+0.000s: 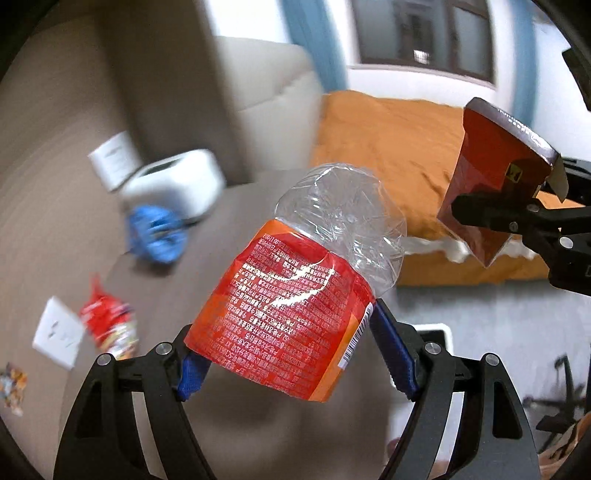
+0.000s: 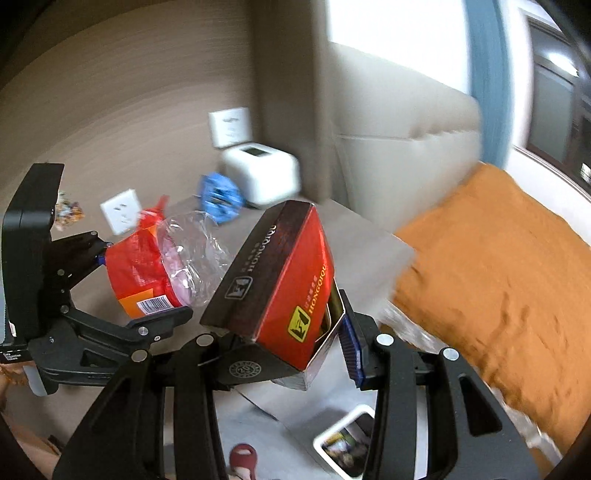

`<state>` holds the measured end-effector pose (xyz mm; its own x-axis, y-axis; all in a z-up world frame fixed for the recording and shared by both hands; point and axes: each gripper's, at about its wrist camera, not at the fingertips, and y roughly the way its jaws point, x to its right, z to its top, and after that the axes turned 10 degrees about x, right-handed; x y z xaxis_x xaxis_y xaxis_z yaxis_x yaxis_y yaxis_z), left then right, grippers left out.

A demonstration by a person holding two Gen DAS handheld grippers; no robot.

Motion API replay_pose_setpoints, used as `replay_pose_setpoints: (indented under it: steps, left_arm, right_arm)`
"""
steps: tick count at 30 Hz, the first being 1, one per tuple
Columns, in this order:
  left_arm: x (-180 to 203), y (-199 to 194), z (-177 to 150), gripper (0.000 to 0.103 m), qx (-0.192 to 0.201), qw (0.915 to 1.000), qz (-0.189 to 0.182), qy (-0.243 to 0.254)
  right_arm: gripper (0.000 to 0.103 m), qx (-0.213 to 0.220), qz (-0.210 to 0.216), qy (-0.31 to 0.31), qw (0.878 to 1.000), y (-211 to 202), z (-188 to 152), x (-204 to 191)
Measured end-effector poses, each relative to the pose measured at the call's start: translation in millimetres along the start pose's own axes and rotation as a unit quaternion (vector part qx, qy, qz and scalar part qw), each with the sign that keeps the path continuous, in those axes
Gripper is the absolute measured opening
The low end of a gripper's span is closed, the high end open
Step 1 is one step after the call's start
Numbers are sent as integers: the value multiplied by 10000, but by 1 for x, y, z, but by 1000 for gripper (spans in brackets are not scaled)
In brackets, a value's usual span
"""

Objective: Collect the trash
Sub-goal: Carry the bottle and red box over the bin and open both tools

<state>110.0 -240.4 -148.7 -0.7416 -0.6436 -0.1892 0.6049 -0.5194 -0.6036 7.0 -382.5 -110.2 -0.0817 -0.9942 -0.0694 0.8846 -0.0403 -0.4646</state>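
The brown bedside table [image 1: 221, 258] serves as the landmark, its top blurred in both wrist views. To the right of the table lies the bed with an orange blanket [image 1: 388, 147], the biggest thing in sight. Behind the table rises a beige padded headboard [image 2: 399, 147], with a window [image 1: 424, 33] further right of it.

At the back of the table stands a white boxy device [image 1: 173, 181] with a dark panel on top, just beside a white wall socket plate [image 2: 229, 125]. In front of the device, on the tabletop, lies a crumpled blue wrapper [image 1: 155, 236]. Nearer the table's left part lies a red snack wrapper [image 1: 107, 325], just beside a second white socket plate [image 1: 57, 332] on the wall, and a small colourful wrapper [image 1: 13, 384] shows at the far left.

Above the table, the left gripper [image 1: 291, 365] is clamped on a crushed clear plastic bottle [image 1: 295, 295] with a red and orange label; its blue pads [image 1: 393, 354] press on the label at both sides. To the right of it, toward the bed, the right gripper [image 2: 291, 350] is clamped on a red and dark cigarette box [image 2: 284, 280], its lid flap hanging open at the lower end. Neither item touches the table.

Below the table's front edge, on the grey floor, sits a white-rimmed bin [image 2: 347, 443] with scraps inside.
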Motion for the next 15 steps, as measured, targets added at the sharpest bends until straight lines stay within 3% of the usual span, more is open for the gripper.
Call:
replay_pose_setpoints:
  steps: [8,15]
  left_arm:
    - [95,45,10,77,-150,9951,-747,627]
    - [166,86,-7,77,-529,9864,-1239,943]
  right_arm:
    - [44,-288,-732,441,9959,-33,-50,62]
    - [44,-708,-1039,886,9881,-21,-110,99]
